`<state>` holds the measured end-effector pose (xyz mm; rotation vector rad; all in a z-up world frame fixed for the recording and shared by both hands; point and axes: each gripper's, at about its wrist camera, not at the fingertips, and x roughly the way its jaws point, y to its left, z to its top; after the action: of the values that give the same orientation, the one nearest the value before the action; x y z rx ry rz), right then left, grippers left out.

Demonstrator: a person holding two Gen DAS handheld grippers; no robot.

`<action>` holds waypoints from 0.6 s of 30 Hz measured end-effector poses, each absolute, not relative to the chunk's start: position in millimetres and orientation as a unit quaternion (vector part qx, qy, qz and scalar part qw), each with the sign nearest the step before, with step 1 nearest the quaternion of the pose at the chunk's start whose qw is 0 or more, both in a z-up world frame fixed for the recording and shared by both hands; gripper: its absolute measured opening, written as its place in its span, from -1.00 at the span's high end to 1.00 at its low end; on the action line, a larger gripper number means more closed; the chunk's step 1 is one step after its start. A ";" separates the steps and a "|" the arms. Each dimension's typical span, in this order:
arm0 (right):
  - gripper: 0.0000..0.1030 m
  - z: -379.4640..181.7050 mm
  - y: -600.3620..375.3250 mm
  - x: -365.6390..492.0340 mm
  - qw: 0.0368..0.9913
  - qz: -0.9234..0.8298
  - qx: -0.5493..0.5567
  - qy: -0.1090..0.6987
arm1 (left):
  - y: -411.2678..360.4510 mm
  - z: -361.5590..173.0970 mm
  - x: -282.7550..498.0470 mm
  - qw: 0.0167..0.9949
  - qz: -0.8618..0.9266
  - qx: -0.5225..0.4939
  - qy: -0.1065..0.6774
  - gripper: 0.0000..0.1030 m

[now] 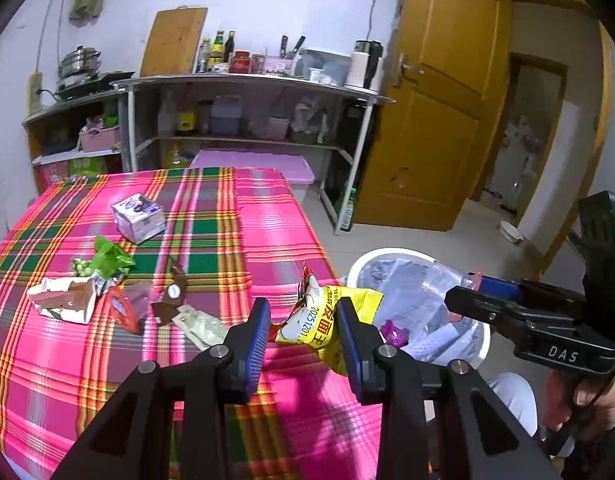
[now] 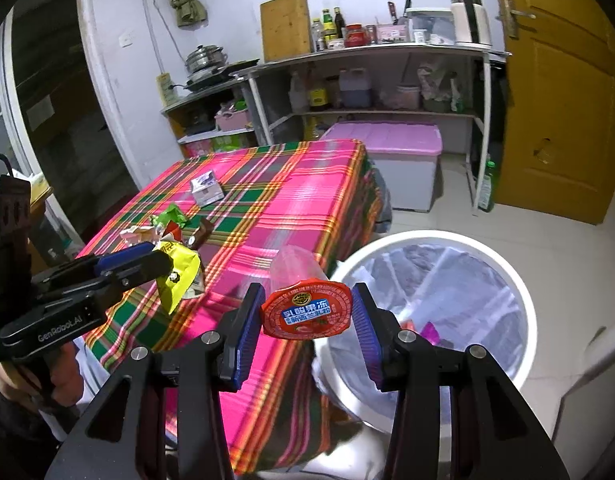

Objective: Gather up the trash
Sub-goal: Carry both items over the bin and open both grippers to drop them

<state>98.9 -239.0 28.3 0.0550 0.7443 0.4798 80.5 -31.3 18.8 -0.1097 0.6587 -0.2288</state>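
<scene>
My left gripper (image 1: 303, 332) is shut on a yellow snack bag (image 1: 327, 320), held over the table's right edge beside the white bin (image 1: 387, 254). My right gripper (image 2: 307, 316) is shut on a clear jelly cup with a red lid (image 2: 307, 312), level with the bin's (image 2: 427, 236) near rim. Each gripper shows in the other view: the right gripper (image 1: 473, 288) over the bin, the left gripper (image 2: 155, 260) with the yellow bag (image 2: 183, 276). On the plaid tablecloth (image 1: 267, 216) lie a green wrapper (image 1: 109, 258), a torn carton (image 1: 67, 300), a brown wrapper (image 1: 173, 296) and a small milk box (image 1: 138, 218).
The bin holds a clear liner and some trash, including a purple wrapper (image 1: 393, 334). A metal shelf unit (image 1: 247, 84) with bottles stands behind the table, a lilac-lidded storage box (image 2: 403, 148) beneath it. A yellow door (image 1: 439, 100) stands open on the right. A hand (image 1: 595, 400) holds the right gripper.
</scene>
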 end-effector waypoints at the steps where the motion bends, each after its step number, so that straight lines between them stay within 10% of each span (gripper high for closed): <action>1: 0.12 28.3 -242.1 98.2 0.904 0.230 0.028 0.360 | -35.1 19.1 80.5 0.938 -0.115 -0.052 0.323 0.33; 18: 0.11 7.6 -301.0 99.8 0.908 0.170 0.062 0.379 | -101.2 6.8 99.9 0.923 -0.176 -0.015 0.343 0.33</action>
<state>99.8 -301.0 7.6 0.1287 0.7816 0.3518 99.9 -101.2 6.8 -0.0313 0.7035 -0.3620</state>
